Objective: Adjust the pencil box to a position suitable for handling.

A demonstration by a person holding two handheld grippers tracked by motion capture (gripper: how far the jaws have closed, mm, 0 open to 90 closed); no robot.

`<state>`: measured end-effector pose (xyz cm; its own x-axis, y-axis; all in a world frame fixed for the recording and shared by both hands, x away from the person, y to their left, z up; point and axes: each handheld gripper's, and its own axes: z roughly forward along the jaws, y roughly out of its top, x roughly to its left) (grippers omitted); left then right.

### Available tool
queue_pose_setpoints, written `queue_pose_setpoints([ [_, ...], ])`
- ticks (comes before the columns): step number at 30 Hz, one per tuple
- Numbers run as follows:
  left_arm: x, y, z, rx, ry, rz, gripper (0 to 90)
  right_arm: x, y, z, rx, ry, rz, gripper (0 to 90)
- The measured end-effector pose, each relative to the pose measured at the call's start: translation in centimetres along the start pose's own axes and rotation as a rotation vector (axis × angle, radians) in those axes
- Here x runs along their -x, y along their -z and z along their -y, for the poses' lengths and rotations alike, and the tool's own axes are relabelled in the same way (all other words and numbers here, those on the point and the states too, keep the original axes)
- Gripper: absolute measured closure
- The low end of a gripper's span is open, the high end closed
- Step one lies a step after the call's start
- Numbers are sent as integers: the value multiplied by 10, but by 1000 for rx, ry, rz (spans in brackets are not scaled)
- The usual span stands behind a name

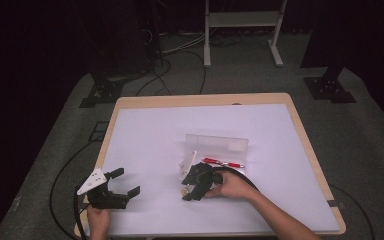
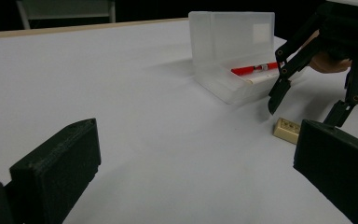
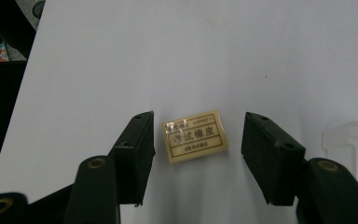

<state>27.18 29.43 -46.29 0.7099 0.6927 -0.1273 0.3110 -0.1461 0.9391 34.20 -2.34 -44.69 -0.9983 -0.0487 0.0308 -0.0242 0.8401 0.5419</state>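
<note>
Straddling a small cream eraser (image 3: 195, 136) with both jaws apart, the right claw (image 3: 198, 144) hangs low over the counter (image 1: 145, 135); nothing is clamped yet.

- Eraser: flat on the counter, label up, printed with dark characters. In the right gripper view it lies between the jaws, nearer the left-hand one, a gap showing on each side. In the left gripper view the eraser (image 2: 287, 129) lies at 6 o'clock of the box, just beside it but apart.
- Right claw, high view (image 1: 196, 187): held by a hand (image 1: 232, 186) entering from 5 o'clock, pointed down at the spot just short of the box. Judged purpose: the jaws bracket the eraser's short sides so that a squeeze will take it squarely.
- Clear plastic box (image 1: 215, 150): open, lid standing up at the far side, near the counter's middle. Likely left open to receive things.
- Red pen (image 1: 223, 163): lying inside the box tray.
- Left claw (image 1: 117, 190): at 7 o'clock on the counter, well apart from the box, jaws wide and empty, apparently parked clear of the working arm.
</note>
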Motion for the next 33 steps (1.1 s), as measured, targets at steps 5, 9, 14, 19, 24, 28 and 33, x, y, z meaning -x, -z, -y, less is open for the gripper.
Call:
queue_pose_setpoints([
  [5,0,0,0,-2,-1,1,0,0,-3,0,-7,2,1,461],
  [9,0,0,0,0,0,1,0,-1,-4,0,-12,13,0,503],
  [14,0,0,0,-1,0,3,0,-1,-3,1,-12,17,-7,548],
  [19,0,0,0,0,1,3,0,-2,-1,1,-11,25,-7,561],
  [24,0,0,0,1,-1,3,0,-3,0,0,-2,41,-5,567],
  [28,0,0,0,1,0,2,0,-4,1,0,-2,51,-7,569],
  [33,0,0,0,1,0,2,0,-4,5,0,13,57,1,570],
])
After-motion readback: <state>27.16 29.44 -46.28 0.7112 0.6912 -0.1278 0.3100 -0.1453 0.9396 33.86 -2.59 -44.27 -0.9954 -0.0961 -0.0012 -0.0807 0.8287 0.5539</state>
